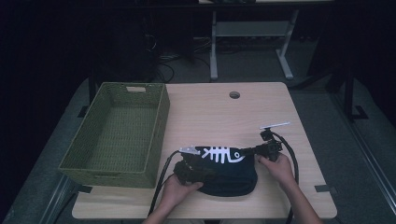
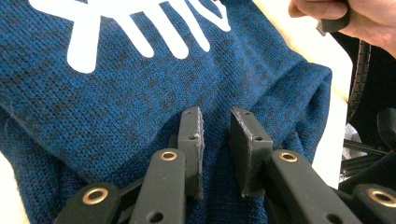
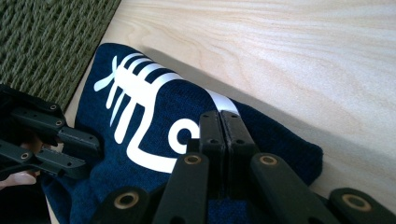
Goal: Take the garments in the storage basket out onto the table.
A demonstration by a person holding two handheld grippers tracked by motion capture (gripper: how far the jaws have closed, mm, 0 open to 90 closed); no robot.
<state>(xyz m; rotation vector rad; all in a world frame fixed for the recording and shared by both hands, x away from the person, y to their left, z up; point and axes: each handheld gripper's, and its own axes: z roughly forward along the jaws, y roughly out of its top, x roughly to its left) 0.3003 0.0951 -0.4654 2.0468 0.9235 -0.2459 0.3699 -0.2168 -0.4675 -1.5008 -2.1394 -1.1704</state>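
Note:
A dark blue knit cloth (image 1: pixel 231 175) with a white fish-skeleton print (image 1: pixel 223 154) lies bunched at the table's near edge. My left gripper (image 1: pixel 198 172) rests on its left part, pointing right. In the left gripper view it (image 2: pixel 215 126) is open, with the knit (image 2: pixel 116 93) under and between the pads but not pinched. My right gripper (image 1: pixel 246 151) is at the cloth's right end. In the right gripper view it (image 3: pixel 219 126) is shut on the cloth's edge (image 3: pixel 154 116) beside the print's round head. That edge casts a shadow on the wood.
A green woven basket (image 1: pixel 159 126) stands open on the left of the table, its wall (image 3: pixel 42 42) close to the cloth. The wooden table (image 1: pixel 224 112) has a round hole (image 1: pixel 234 94) near its far edge. Cables trail from both grippers.

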